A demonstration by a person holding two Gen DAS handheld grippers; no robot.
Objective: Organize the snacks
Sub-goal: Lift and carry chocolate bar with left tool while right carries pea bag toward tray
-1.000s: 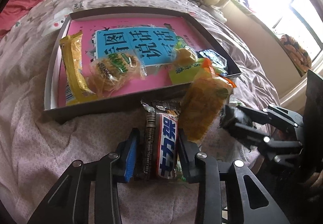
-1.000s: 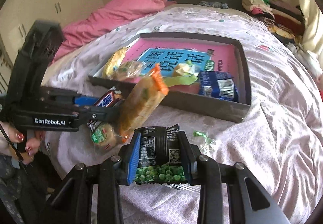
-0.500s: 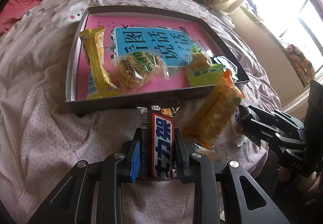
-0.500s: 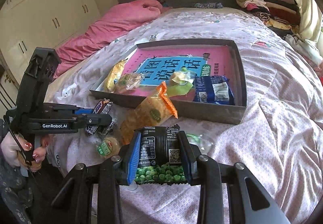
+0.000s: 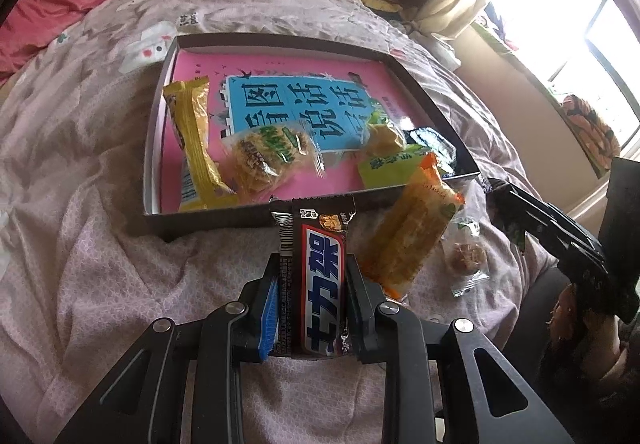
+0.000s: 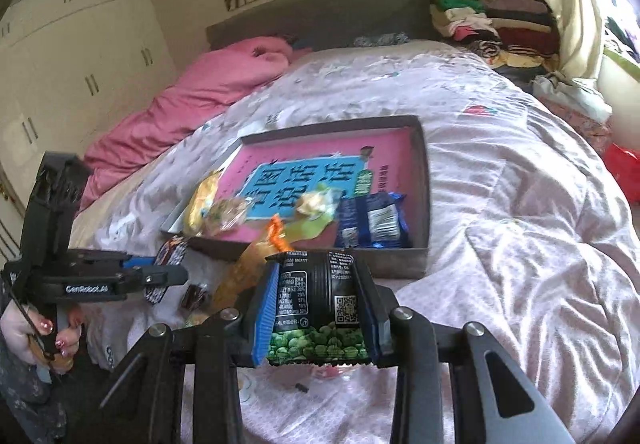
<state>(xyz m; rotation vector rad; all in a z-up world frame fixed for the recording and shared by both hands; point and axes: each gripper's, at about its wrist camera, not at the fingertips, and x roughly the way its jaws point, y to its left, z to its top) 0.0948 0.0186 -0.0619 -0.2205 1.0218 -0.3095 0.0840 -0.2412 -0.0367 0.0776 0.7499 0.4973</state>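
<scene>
My left gripper (image 5: 312, 264) is shut on a dark chocolate bar (image 5: 318, 276) with white letters, held above the bed just short of the near wall of the grey tray (image 5: 208, 222). My right gripper (image 6: 318, 280) is shut on a black green-pea packet (image 6: 316, 304), held above the bed before the tray (image 6: 425, 179). The tray has a pink and blue floor and holds a yellow bar (image 5: 194, 147), a clear cracker pack (image 5: 266, 155), a green packet (image 5: 390, 165) and a blue packet (image 6: 374, 219). An orange snack bag (image 5: 408, 236) leans by the tray's near right corner.
A small clear-wrapped snack (image 5: 466, 256) lies on the bedspread right of the orange bag. A pink quilt (image 6: 192, 103) is bunched at the far left of the bed. Folded clothes (image 6: 488, 23) are stacked by the headboard. The bed edge runs close beneath both grippers.
Both grippers have risen and drawn back from the tray, each keeping its snack. The left one has swung so the chocolate bar lines up with the tray's near wall.
</scene>
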